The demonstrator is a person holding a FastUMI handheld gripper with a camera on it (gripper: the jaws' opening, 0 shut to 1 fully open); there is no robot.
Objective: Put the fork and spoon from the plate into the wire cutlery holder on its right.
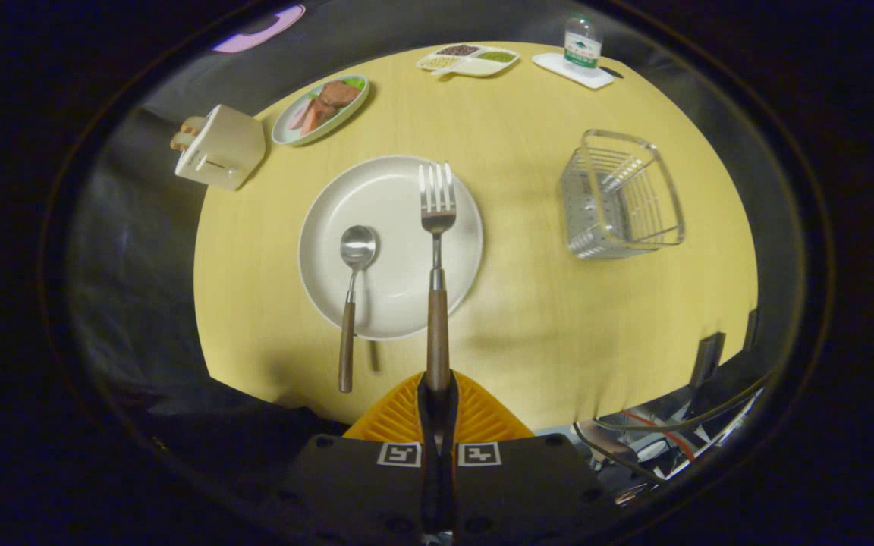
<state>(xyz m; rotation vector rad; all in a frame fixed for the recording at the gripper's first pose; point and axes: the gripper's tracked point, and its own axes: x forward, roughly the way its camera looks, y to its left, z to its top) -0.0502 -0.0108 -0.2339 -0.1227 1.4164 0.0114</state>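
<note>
The claw [438, 387] is clenched on the wooden handle end of the steel fork [437, 250], both fingers pressed against it; the fork is seen over the round white plate [331, 227], tines pointing to the bench's far edge. A wooden-handled steel spoon [352, 296] lies with its bowl in the plate, its handle over the near rim. Bare yellow bench [520, 303] separates the plate from the empty wire cutlery holder [620, 196], set well apart toward the right edge.
</note>
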